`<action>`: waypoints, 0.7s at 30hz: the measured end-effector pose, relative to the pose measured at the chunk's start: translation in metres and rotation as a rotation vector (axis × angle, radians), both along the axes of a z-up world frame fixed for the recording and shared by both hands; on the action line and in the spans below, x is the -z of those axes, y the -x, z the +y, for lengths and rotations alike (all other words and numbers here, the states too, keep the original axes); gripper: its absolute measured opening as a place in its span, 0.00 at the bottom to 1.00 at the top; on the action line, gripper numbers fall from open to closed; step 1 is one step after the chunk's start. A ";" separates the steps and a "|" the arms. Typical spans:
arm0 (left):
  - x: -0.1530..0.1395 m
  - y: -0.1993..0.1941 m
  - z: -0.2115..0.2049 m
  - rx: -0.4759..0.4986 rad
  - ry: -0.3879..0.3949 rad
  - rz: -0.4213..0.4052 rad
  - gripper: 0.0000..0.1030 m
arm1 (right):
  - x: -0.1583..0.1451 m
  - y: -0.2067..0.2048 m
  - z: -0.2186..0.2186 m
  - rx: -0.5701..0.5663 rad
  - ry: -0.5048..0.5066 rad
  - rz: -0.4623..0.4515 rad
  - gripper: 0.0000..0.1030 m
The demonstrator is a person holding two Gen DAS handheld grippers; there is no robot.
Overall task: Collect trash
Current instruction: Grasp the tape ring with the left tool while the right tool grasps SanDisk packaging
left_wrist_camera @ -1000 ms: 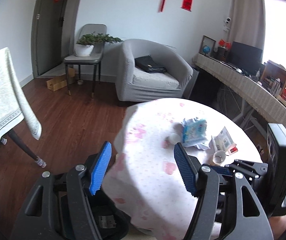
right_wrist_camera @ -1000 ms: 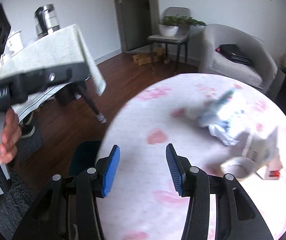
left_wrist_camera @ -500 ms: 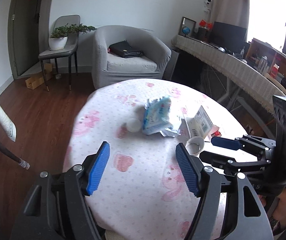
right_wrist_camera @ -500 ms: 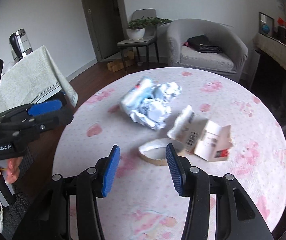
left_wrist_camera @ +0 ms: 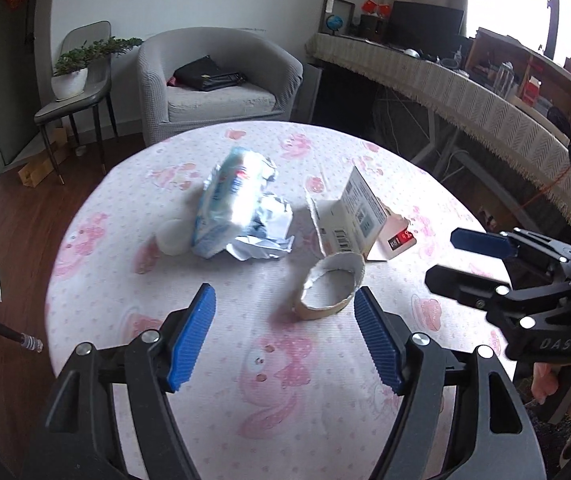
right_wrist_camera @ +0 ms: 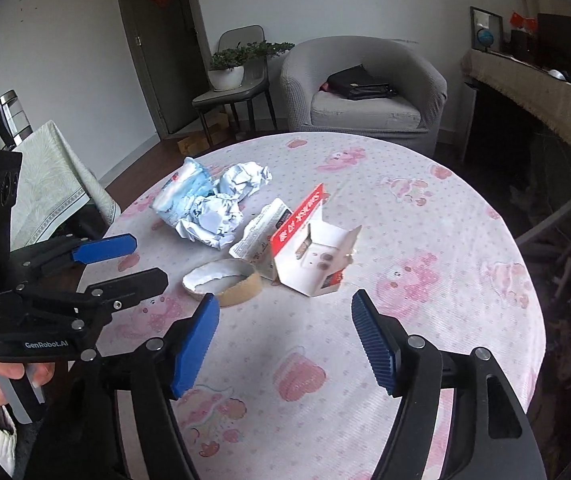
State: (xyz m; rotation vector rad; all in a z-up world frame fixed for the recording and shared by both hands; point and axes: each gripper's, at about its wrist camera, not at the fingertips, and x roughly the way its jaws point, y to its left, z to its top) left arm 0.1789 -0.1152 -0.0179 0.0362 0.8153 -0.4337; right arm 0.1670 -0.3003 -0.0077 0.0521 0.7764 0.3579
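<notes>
A: Status, left to right. On the counter [left_wrist_camera: 97, 280]: small white cup [left_wrist_camera: 171, 236], then the blue-white wrapper [left_wrist_camera: 229, 196] with crumpled paper [left_wrist_camera: 265, 232] touching it, then the tape ring [left_wrist_camera: 331, 286], then the torn box [left_wrist_camera: 359, 216].

B: Tongs?

A: Left tongs [left_wrist_camera: 285, 340] spread wide, nothing in them, hovering above the cloth with the ring just ahead, between the pads and nearer the right one. Right tongs [right_wrist_camera: 285, 340] also spread wide, nothing held, ring [right_wrist_camera: 223, 282] ahead-left of them, box [right_wrist_camera: 309, 256] dead ahead.

B: So the step is first pick. Which piece?

A: My read: ring for the left, box for the right. Nothing collected yet.

B: How to grab the ring cleanly?

A: It lies flat, open side up. Straddling the whole ring will likely crush or squirt it. Better to drop one pad inside the hole, one outside, and pinch the wall. The cardboard looks thin, so close gently.

B: Risks?

A: The cloth is loose; a low approach may snag it and drag everything. Come down steep and stop just above the fabric. The box touches or nearly touches the ring on its far side, can't tell which, so pinch the near wall to avoid nudging it.

B: Bin location?

A: Not in view in either camera.
</notes>
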 end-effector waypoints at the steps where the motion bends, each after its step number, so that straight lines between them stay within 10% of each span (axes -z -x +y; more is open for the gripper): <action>1: 0.004 -0.002 -0.006 0.021 -0.008 0.014 0.73 | -0.001 0.001 -0.005 0.007 -0.010 -0.004 0.70; 21: 0.030 -0.023 -0.063 0.129 -0.083 0.040 0.70 | -0.006 -0.016 -0.019 -0.026 -0.068 0.002 0.71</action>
